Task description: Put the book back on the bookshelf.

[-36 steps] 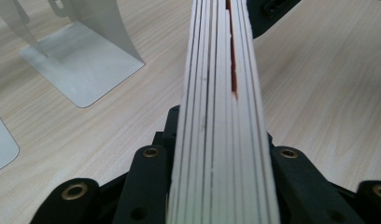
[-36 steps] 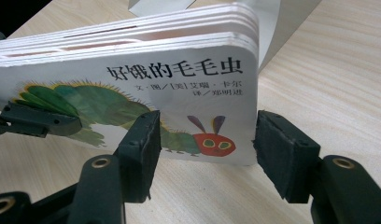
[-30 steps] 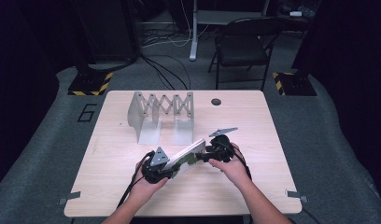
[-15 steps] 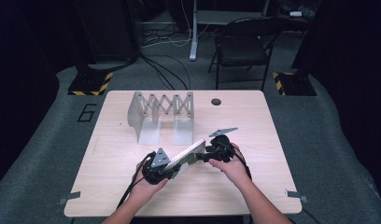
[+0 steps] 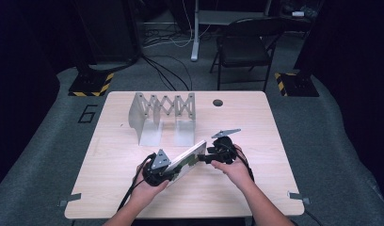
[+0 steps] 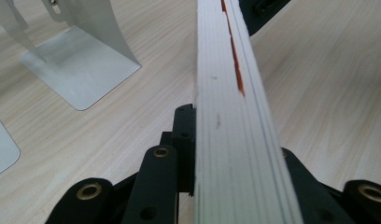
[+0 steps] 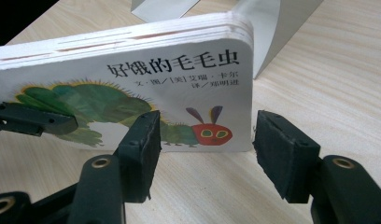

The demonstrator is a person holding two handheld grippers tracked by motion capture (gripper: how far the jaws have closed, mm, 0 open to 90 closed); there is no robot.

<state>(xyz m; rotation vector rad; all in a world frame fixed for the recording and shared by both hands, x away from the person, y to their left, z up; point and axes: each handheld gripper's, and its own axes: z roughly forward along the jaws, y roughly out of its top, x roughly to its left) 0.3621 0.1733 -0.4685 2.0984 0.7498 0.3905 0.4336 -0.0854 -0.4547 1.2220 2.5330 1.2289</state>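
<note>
Book (image 5: 188, 157) clamped edgewise in left gripper (image 5: 163, 170).

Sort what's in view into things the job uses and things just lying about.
In use: board book, clamped in the left gripper; right gripper, jaws apart near the book's corner.
Lying about: folding metal rack, chair, floor cables.
</note>
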